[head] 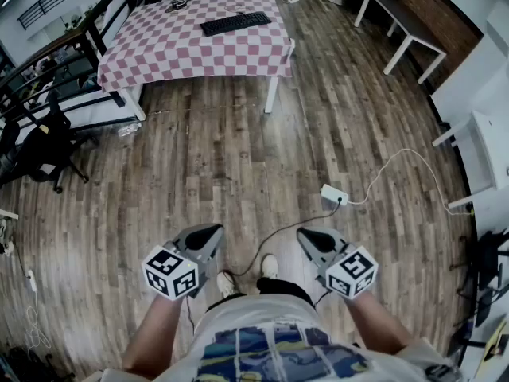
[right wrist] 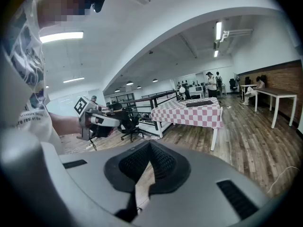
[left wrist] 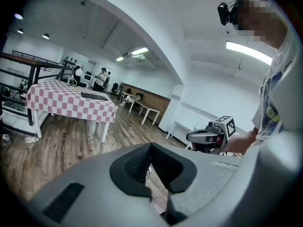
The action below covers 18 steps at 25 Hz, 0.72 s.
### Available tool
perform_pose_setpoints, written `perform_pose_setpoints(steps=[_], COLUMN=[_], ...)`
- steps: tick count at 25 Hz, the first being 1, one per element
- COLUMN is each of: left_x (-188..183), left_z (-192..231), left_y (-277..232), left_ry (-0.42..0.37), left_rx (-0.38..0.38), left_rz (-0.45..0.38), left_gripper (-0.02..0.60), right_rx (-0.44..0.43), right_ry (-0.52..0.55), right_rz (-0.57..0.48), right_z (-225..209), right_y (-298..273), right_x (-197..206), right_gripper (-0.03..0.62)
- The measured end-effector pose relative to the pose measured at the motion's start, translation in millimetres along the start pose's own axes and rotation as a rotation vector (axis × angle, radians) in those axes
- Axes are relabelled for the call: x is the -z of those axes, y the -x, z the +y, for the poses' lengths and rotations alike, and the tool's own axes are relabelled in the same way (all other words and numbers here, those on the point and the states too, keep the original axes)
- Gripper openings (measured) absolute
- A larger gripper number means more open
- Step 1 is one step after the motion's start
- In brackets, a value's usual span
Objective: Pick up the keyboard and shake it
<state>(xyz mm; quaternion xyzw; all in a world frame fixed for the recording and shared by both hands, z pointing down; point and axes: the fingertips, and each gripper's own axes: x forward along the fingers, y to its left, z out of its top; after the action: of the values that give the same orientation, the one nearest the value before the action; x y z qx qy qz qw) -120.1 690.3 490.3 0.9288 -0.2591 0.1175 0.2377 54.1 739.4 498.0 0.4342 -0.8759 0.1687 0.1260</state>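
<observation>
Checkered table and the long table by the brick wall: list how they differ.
The checkered table wears a pink-and-white checked cloth; the long table shows no cloth. The checkered table is broad, the long table narrow and stretched out. The checkered table carries a black keyboard; no keyboard shows on the long table. Both stand on white legs on the wooden floor.

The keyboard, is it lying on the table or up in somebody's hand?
Lying flat. The keyboard rests on the checkered table, far from the left gripper and right gripper, both shut and empty.
</observation>
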Motion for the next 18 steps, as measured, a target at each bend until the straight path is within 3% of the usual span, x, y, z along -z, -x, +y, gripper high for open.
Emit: perform_pose_setpoints(steps=[11, 17, 18], left_x=[-21.4, -32.8, -37.4], left_z=[-52.9, -45.1, -39.6], left_y=[-112.5, -149.5, -153.1], left_ry=[-0.024, -0.008, -0.008], left_rx=[-0.021, -0.059, -0.064], left_rz=[0.025, 0.048, 0.051], left_gripper=[0.003, 0.003, 0.003], right_rx=[-0.061, -0.076, -0.073], right_ry=[-0.014, -0.059, -0.063], right_rz=[-0.017, -0.037, -0.041], right_z=[-98.4, -142.7, -149.5], right_y=[33.7, 32.0, 27.9], right_x=[1.7, -4.4, -8.4], right_gripper=[-0.005, 0.002, 0.032])
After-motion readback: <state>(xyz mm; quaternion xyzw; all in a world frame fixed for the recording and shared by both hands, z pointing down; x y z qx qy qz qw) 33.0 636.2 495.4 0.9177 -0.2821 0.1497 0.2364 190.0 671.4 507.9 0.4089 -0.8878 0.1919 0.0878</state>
